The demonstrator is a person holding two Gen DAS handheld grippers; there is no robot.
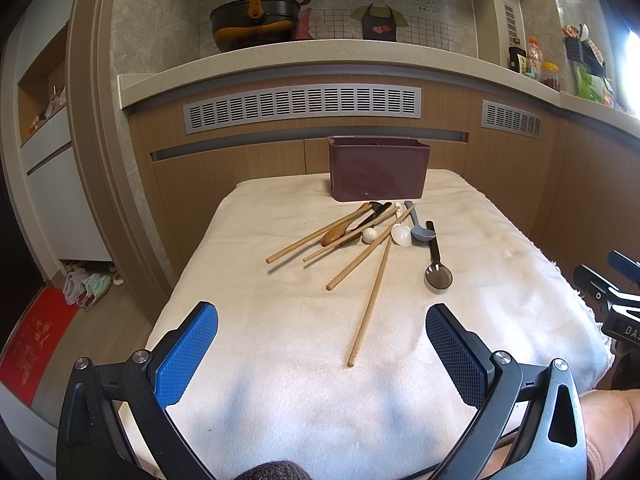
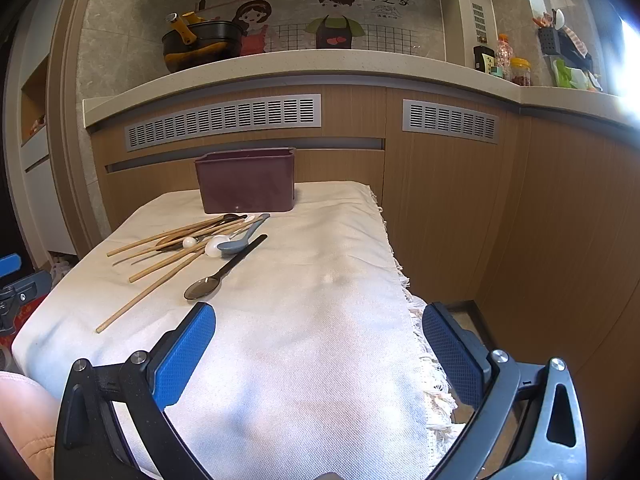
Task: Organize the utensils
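A dark red utensil box point(image 1: 378, 168) point(image 2: 246, 182) stands at the far end of a cream cloth-covered table point(image 1: 280, 320). In front of it lies a heap of utensils: several wooden chopsticks point(image 1: 370, 300) point(image 2: 148, 292), a wooden spoon point(image 1: 340, 230), two white spoons point(image 1: 401, 235) point(image 2: 214, 246), a grey-blue spoon point(image 1: 420, 229) point(image 2: 240, 242) and a black spoon point(image 1: 437, 264) point(image 2: 224, 270). My left gripper point(image 1: 322, 320) hangs open over the near table, short of the longest chopstick's end. My right gripper point(image 2: 318, 320) is open over the table's right side, empty.
A kitchen counter point(image 1: 320, 56) with a black pan point(image 1: 252, 24) and jars point(image 1: 550, 76) runs behind the table. The cloth's fringed right edge point(image 2: 404, 280) hangs beside wooden cabinet panels. Shoes and a red mat point(image 1: 36, 344) lie on the floor at left.
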